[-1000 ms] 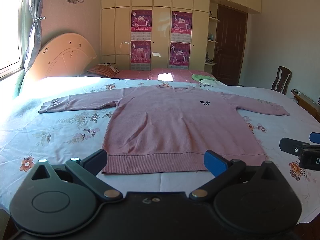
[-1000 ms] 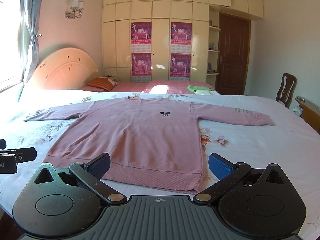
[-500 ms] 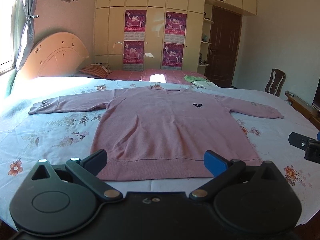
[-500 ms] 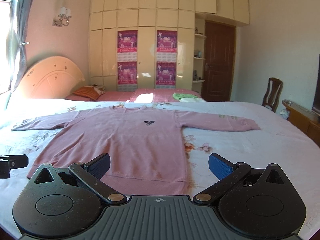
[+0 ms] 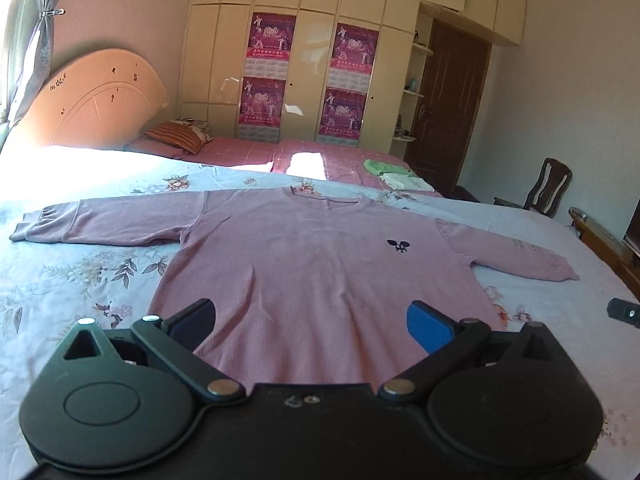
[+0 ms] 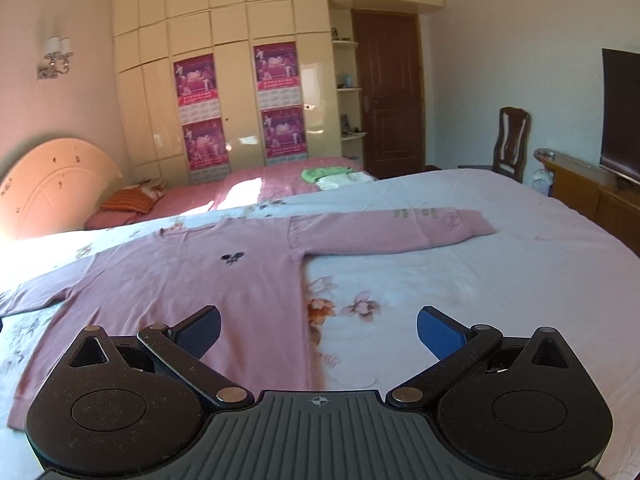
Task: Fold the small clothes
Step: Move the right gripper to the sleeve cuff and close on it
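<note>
A pink long-sleeved sweater lies flat and spread out on the floral bed sheet, front up, both sleeves out to the sides. It also shows in the right wrist view. My left gripper is open and empty above the sweater's lower middle. My right gripper is open and empty above the sweater's right side edge, with the right sleeve ahead. A tip of the right gripper shows at the right edge of the left wrist view.
A second bed with a pink cover, a striped pillow and folded green and white clothes lies behind. A wardrobe wall, a door, a wooden chair and a TV cabinet stand at the back and right.
Both grippers have moved forward over the sweater's hem. The right gripper has also swung to the right, towards the right sleeve. Both stay open.
</note>
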{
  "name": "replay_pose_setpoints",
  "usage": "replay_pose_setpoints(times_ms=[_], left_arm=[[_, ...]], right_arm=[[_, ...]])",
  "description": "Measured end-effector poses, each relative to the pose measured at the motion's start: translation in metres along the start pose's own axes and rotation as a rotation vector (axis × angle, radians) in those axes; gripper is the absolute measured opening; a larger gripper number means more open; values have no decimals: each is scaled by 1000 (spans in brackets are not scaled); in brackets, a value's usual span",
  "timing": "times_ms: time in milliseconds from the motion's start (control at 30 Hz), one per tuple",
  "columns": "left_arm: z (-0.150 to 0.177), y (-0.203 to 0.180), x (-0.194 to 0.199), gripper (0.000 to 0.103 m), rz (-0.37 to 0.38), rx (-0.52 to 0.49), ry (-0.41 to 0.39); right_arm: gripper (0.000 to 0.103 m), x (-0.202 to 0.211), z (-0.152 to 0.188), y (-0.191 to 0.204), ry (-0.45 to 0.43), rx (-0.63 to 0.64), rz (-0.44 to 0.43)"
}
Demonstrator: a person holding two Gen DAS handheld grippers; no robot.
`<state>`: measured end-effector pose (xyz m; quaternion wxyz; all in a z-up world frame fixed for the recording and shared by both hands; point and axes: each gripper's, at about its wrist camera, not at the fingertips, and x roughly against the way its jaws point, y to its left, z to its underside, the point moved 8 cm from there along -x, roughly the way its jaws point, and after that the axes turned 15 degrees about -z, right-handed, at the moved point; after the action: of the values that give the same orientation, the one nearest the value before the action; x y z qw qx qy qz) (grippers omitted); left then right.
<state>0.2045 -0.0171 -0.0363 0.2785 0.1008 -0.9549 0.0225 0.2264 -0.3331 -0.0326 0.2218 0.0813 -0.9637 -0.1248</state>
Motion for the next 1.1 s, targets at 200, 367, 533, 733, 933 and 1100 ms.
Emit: replay_pose_setpoints(times_ms=[200,367,533,733,933,1100], left_arm=[[-30,-10,-64,83,-86,-11,-21],[-57,-28,-113,78,-104,10,-27],[-65,-52,-158,79,-96,-13,7],[-52,-71,-200,78,-113,-58,67],[-48,-78,-228,76,-114,-42,117],[-48,-85,-235,77,-113,-50,128]], right_arm=[[102,-56,-34,-56,-34,-26,53],[55,-106,-61,-119,-41,-118,102],[55,-143,-79,-199,-91,-246,160],[55,-174,-74,-284,-93,-380,220],[41,-192,-59,-321,-71,-480,221],[41,-188,-51,-343,-93,-581,219]])
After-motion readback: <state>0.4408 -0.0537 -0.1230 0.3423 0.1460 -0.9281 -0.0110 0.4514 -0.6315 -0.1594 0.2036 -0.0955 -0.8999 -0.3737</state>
